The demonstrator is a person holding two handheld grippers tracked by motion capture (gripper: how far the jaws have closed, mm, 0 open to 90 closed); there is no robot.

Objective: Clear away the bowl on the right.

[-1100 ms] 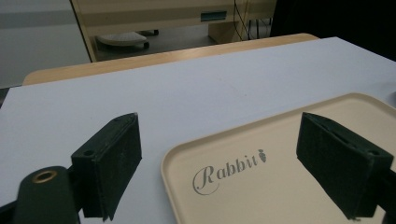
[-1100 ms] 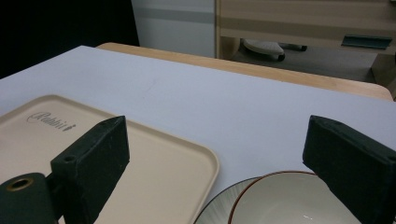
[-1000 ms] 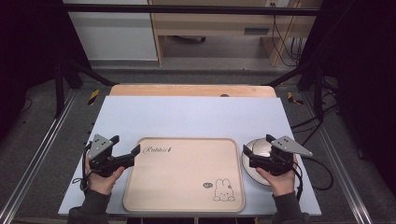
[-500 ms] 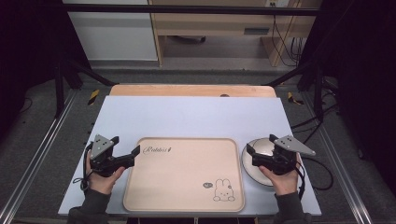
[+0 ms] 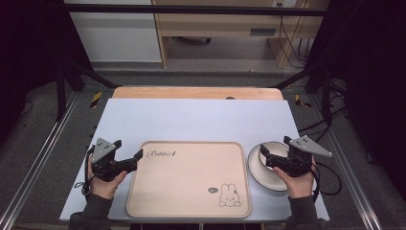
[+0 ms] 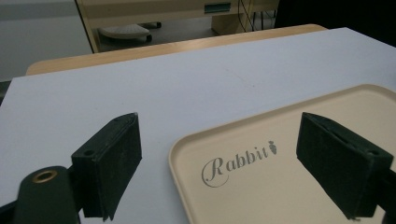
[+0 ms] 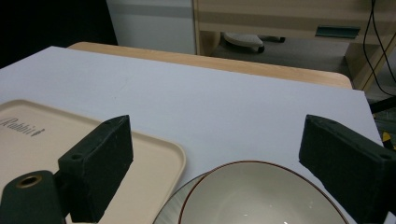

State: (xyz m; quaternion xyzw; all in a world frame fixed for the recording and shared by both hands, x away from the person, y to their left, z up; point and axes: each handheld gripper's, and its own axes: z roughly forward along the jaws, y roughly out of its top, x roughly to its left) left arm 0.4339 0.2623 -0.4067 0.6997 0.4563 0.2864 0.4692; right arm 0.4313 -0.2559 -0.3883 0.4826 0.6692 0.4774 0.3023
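Two grippers, left (image 5: 139, 155) and right (image 5: 263, 152), jaws apart, flanking a beige tray (image 5: 189, 179); bowl (image 5: 268, 165) under the right.

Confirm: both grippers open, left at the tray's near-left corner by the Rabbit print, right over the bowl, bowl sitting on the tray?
One thing is off: the bowl is not on the tray. It sits on the table just right of the tray, as the high view shows. The rest holds: left gripper open at the corner by the Rabbit print, right gripper open over the bowl.
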